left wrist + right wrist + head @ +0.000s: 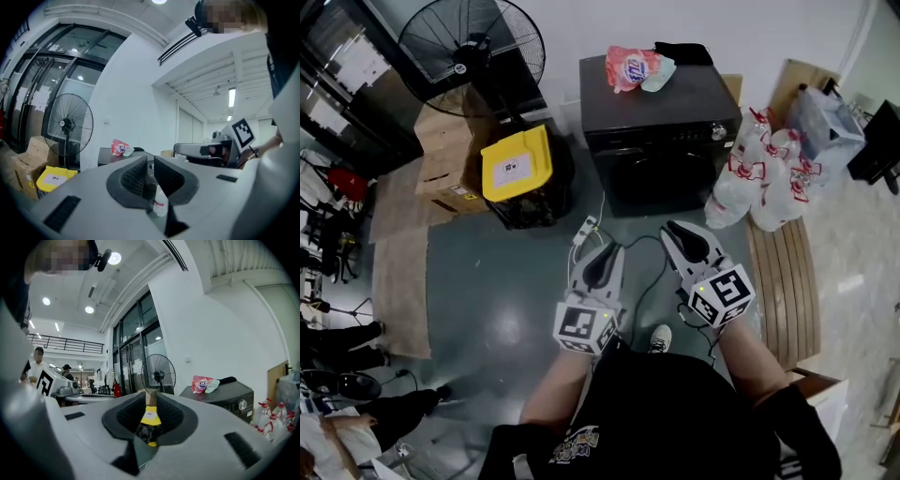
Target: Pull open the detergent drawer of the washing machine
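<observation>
Both empty: left hand-held gripper [607,251] shut, right hand-held gripper [673,230] ajar

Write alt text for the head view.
Seen from above, a person holds the left gripper and right gripper over a grey floor, both well short of a black washing machine by the wall. A pink packet lies on its top; a yellow-lidded bin and a fan stand left, white bags right.

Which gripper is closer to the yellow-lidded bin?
Left. The left gripper sits below-right of the yellow-lidded bin in the head view; the right gripper is farther right, facing the washing machine.
</observation>
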A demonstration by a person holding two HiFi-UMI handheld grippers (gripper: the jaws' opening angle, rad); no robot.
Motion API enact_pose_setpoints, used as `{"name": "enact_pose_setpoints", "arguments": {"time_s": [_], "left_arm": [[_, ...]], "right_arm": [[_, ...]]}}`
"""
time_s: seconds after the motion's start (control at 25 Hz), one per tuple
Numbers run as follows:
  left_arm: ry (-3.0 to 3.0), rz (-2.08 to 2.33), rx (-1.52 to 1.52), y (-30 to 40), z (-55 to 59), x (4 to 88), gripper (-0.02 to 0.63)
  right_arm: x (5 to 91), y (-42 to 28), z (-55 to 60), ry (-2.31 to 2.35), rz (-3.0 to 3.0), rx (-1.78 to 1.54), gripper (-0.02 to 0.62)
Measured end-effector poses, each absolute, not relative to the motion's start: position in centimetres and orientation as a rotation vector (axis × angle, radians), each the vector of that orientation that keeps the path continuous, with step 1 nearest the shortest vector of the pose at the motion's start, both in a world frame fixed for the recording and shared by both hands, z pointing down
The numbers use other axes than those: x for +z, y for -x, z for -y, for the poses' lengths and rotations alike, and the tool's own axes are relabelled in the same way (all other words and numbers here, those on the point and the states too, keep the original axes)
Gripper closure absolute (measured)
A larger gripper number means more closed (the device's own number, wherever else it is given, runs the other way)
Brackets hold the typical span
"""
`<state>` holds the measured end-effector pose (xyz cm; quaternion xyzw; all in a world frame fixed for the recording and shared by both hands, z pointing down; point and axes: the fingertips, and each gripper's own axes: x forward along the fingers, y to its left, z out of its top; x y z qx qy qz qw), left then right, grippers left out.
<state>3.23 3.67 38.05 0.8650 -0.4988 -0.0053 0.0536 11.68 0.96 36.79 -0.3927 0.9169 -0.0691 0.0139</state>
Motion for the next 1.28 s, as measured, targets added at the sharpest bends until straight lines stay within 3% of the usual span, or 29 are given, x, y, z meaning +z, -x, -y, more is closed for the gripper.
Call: {"name": "enact_pose_setpoints", "arguments": {"time_s": [0.08, 0.2, 0.4, 0.56, 0.8, 1.28], "left_arm": [[-2.632, 1.506, -0.014, -2.7, -3.1, 38.2, 0.571], [-2.639, 1.484, -0.010, -1.8, -2.2, 38.4, 0.449], [-2.686, 1.449, 0.024, 0.2, -0.8, 38.4, 0.349], [-2.711, 1.417, 0.033, 2.2, 0.6, 38.3, 0.331], [-2.738, 1.384, 0.036, 6.1, 2.7, 38.5, 0.324], [-2.770, 1.326, 0.031, 13.3, 6.7, 39.1, 0.324]], "right_arm": [[37.0, -11.3, -0.3, 1.227, -2.838, -0.246, 0.486], [37.2, -10.5, 0.9, 1.246, -2.813, -0.280, 0.442], [37.7, -8.6, 3.0, 1.280, -2.755, -0.373, 0.368], [37.9, -6.5, 4.8, 1.306, -2.736, -0.389, 0.313], [38.6, -2.8, 7.3, 1.332, -2.706, -0.429, 0.279], [40.0, 4.1, 11.9, 1.384, -2.656, -0.489, 0.272]]}}
